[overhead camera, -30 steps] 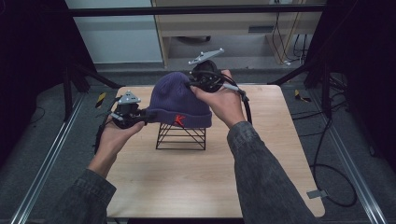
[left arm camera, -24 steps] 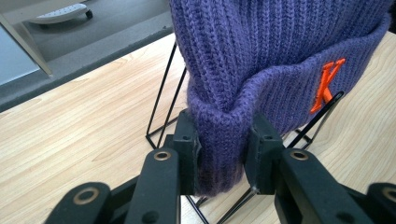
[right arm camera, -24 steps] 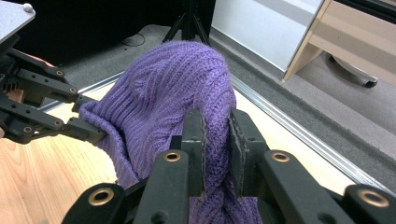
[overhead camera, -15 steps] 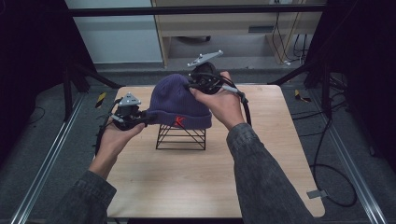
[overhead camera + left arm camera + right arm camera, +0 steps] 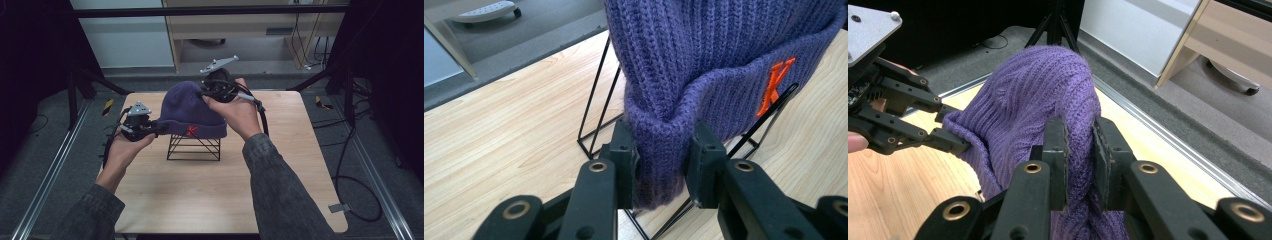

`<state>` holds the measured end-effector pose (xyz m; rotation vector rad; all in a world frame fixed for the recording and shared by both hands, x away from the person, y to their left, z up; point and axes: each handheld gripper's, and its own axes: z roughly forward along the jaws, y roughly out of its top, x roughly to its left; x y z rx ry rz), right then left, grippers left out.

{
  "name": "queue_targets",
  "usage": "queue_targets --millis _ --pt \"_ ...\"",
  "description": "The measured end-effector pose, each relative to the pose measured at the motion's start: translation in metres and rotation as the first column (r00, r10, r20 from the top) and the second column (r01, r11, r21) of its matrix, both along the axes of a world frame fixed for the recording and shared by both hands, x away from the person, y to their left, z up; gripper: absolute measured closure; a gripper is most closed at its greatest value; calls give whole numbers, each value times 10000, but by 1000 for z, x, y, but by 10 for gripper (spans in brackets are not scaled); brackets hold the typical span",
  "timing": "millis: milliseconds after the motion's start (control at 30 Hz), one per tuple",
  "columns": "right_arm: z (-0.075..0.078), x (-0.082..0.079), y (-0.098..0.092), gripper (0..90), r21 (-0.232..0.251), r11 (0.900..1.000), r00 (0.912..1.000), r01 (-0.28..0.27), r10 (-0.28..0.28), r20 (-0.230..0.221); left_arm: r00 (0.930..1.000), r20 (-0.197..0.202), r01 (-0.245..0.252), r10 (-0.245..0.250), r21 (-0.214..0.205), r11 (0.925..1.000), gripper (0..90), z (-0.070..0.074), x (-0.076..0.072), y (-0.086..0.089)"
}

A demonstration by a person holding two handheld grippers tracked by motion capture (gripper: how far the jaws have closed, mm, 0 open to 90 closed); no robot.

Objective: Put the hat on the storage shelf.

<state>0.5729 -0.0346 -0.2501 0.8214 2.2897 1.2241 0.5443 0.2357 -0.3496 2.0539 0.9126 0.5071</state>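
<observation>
1. High view: a purple ribbed knitted beanie (image 5: 192, 111) with an orange letter sits over a black wire-frame stand (image 5: 194, 148) on the wooden worktop (image 5: 210, 190).
2. The left gripper (image 5: 156, 127) pinches the folded brim at the beanie's left end.
3. The right gripper (image 5: 204, 93) pinches the crown, higher and farther back.
4. The brim runs left to right between them, across the stand.

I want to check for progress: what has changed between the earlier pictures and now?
Nothing has visibly changed. The left gripper stays shut on the folded brim of the purple hat, the right gripper stays shut on its crown, and the hat still sits over the black wire stand on the table.
</observation>
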Motion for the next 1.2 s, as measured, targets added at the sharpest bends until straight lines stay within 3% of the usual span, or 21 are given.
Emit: queue_targets --millis 900,1200 --pt "2 -1 2 779 -37 10000 10000 -61 61 25 9999 116 -72 72 -51 10000 690 0 -2 3" --pt "-6 0 5 779 -169 9997 9998 -168 166 -134 9999 -3 -116 116 12 9999 692 -10 0 5"
